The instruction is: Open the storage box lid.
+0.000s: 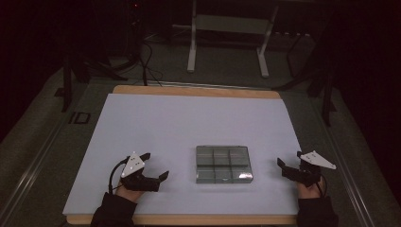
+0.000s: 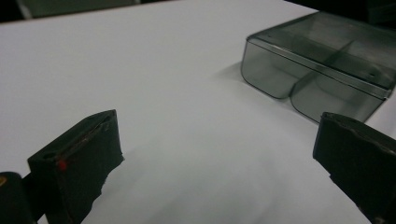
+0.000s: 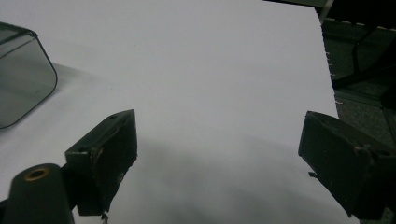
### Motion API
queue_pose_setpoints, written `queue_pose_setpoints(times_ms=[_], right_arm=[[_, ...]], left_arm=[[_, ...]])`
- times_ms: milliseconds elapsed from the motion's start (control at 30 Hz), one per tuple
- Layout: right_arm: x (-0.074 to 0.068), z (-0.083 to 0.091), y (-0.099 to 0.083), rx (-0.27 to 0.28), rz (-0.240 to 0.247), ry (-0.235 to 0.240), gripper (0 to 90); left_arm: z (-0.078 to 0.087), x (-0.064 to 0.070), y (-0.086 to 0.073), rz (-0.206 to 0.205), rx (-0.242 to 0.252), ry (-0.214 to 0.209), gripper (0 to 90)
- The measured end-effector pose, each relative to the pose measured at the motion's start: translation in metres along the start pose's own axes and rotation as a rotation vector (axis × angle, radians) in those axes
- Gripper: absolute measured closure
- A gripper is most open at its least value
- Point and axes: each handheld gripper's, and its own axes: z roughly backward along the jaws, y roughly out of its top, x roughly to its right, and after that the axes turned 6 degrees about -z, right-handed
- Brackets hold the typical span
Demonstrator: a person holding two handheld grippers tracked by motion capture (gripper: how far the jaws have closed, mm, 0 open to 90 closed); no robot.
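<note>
I hold the left gripper (image 1: 157, 166) and right gripper (image 1: 289, 163) with jaws spread and empty, flanking the smoky compartment box (image 1: 223, 163) near the front of the white mat (image 1: 156, 123); my worry: uneven squeezing could skate the slick box sideways.

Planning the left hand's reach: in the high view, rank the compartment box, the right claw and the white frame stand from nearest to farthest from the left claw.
1. Compartment box, on the white sheet just right of the left claw.
2. Right claw, beyond the box at the sheet's right edge.
3. White frame stand, on the floor past the table's far edge.
</note>
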Motion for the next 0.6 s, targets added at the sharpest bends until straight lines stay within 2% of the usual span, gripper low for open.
queue_pose_setpoints(times_ms=[133, 167, 200, 233, 267, 300, 400, 433, 467, 500, 533, 600], right_arm=[[-0.001, -0.001, 0.001, -0.021, 0.009, -0.009, 11.7], [-0.001, -0.002, 0.002, -0.027, 0.008, -0.009, 11.7], [-0.002, -0.002, 0.002, -0.037, 0.013, -0.005, 12.1], [-0.003, -0.004, 0.003, -0.057, 0.020, 0.005, 12.2], [-0.003, -0.004, 0.003, -0.057, 0.020, 0.005, 12.2], [-0.006, -0.005, 0.003, -0.071, 0.027, 0.033, 13.4], [-0.008, -0.006, 0.004, -0.090, 0.039, 0.057, 13.6], [-0.011, -0.006, 0.005, -0.103, 0.053, 0.086, 14.1], [-0.011, -0.006, 0.005, -0.103, 0.053, 0.086, 14.1], [-0.013, -0.007, 0.005, -0.124, 0.070, 0.115, 14.1], [-0.013, -0.007, 0.005, -0.124, 0.070, 0.115, 14.1], [-0.016, -0.007, 0.005, -0.122, 0.078, 0.147, 14.1]], left_arm=[[-0.005, -0.003, 0.003, 0.013, -0.051, -0.045, 2.3], [-0.006, -0.003, 0.003, 0.003, -0.063, -0.063, 2.2], [-0.007, -0.002, 0.004, -0.004, -0.074, -0.063, 2.3], [-0.010, -0.001, 0.005, -0.023, -0.101, -0.081, 2.3], [-0.010, -0.001, 0.005, -0.023, -0.101, -0.081, 2.3], [-0.012, 0.002, 0.007, -0.033, -0.114, -0.087, 3.1], [-0.014, 0.004, 0.009, -0.032, -0.113, -0.106, 4.9], [-0.015, 0.005, 0.011, -0.033, -0.111, -0.117, 6.0], [-0.016, 0.006, 0.012, -0.031, -0.110, -0.132, 6.0], [-0.017, 0.008, 0.013, -0.027, -0.111, -0.150, 6.8], [-0.017, 0.008, 0.013, -0.027, -0.111, -0.150, 7.5], [-0.018, 0.012, 0.015, -0.034, -0.104, -0.164, 9.4]])
